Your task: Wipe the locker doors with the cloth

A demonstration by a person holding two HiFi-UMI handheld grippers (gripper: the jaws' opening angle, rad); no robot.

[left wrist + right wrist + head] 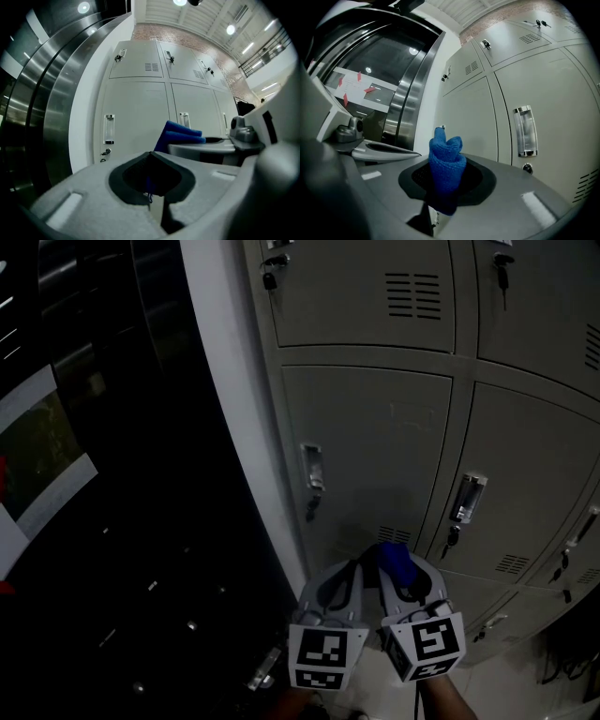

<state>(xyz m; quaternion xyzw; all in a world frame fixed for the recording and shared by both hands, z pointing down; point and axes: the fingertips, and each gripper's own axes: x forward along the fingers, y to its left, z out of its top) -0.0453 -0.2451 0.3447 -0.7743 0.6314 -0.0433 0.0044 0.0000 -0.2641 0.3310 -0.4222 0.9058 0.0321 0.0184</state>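
Grey locker doors [375,446] fill the wall ahead, each with a recessed handle [313,468] and a key in its lock. A blue cloth [396,562] sticks up bunched from my right gripper [401,574], which is shut on it just short of the lower doors. In the right gripper view the cloth [446,161] stands between the jaws, with the locker doors [543,89] behind it. My left gripper [349,576] is close beside the right one, shut with nothing in it. The left gripper view shows its closed jaws [152,180], the cloth [180,135] and the doors [136,112].
A white pillar edge [234,381] borders the lockers on the left, then a dark glossy curved steel wall [103,474]. The pale floor [525,681] shows at the bottom right, with dark cables [567,652] near the locker base.
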